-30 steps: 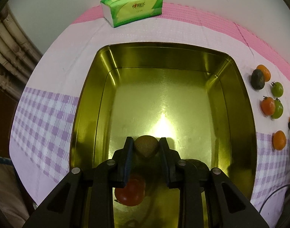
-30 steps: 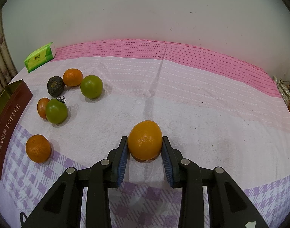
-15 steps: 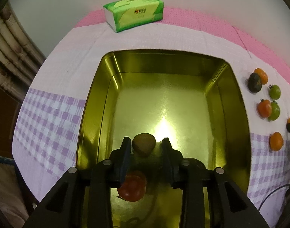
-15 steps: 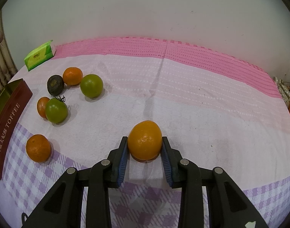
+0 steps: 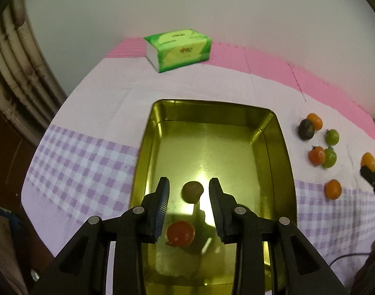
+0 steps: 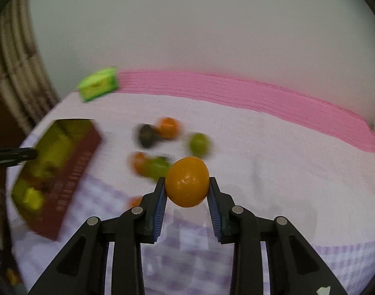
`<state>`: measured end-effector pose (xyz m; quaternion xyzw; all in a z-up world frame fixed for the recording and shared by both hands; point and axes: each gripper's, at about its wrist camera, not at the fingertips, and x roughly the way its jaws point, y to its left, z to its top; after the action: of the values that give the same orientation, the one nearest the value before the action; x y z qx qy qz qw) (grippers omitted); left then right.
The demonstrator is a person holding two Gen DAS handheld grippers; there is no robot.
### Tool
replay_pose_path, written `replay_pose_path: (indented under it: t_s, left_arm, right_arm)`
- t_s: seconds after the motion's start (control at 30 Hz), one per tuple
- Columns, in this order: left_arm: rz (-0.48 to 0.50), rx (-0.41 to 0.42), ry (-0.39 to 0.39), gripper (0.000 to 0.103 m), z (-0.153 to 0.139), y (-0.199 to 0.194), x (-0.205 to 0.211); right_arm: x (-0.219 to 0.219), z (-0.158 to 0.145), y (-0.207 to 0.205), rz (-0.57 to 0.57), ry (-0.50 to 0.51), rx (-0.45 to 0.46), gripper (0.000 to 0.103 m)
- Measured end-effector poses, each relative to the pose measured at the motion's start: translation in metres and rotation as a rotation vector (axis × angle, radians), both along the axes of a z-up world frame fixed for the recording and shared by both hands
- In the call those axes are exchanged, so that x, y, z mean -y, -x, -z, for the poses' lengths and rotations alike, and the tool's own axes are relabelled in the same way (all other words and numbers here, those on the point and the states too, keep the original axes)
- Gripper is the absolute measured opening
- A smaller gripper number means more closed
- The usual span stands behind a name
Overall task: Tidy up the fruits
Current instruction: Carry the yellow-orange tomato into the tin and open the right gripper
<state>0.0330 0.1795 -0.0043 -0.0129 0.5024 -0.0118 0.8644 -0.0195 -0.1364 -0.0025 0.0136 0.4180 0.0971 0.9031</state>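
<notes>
A gold tin (image 5: pixel 278 152) lies on the cloth. A brown kiwi (image 5: pixel 192 192) and a red tomato (image 5: pixel 180 232) rest on its floor. My left gripper (image 5: pixel 189 191) is open, above the tin, with the kiwi lying free below between its fingers. My right gripper (image 6: pixel 187 191) is shut on an orange (image 6: pixel 187 181) and holds it up above the table. In the right wrist view the tin (image 6: pixel 64 172) sits at the left, blurred. Several loose fruits (image 5: pixel 320 147) lie right of the tin.
A green tissue pack (image 5: pixel 178 49) stands at the back of the table by the wall. The loose fruits include oranges (image 5: pixel 333 189), green tomatoes (image 5: pixel 332 136), a red tomato (image 5: pixel 316 155) and a dark fruit (image 5: pixel 306 129). The table edge drops off at the left.
My left gripper opened, let go of the kiwi into the tin, and rose back. My right gripper lifted the orange off the table and swung towards the tin.
</notes>
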Motion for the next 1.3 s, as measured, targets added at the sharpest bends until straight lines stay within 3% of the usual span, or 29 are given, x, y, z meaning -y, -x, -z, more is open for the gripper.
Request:
replay_pose_path:
  t_s: [0.2, 0.4, 0.53, 0.8, 1.13, 1.3]
  left_arm:
    - [-0.047, -0.007, 0.006, 0.035, -0.007, 0.023, -0.027]
    - [-0.116, -0.006, 0.012, 0.036, -0.014, 0.043, -0.050]
    - [-0.153, -0.017, 0.020, 0.047, -0.013, 0.054, -0.061]
    - [-0.169, -0.022, 0.035, 0.051, -0.010, 0.054, -0.067]
    - [-0.152, -0.035, 0.036, 0.056, -0.006, 0.052, -0.063]
    - [-0.153, -0.040, 0.039, 0.057, -0.005, 0.051, -0.062]
  right_arm:
    - [-0.094, -0.011, 0.004, -0.237, -0.069, -0.020, 0.030]
    - [-0.171, -0.004, 0.011, -0.409, -0.072, -0.080, 0.030]
    - [-0.205, 0.015, 0.013, -0.473, -0.033, -0.152, 0.030]
    - [-0.225, 0.039, 0.006, -0.473, 0.024, -0.242, 0.030]
    - [-0.236, 0.050, 0.004, -0.470, 0.103, -0.220, 0.033]
    - [-0.231, 0.045, 0.004, -0.458, 0.079, -0.208, 0.033]
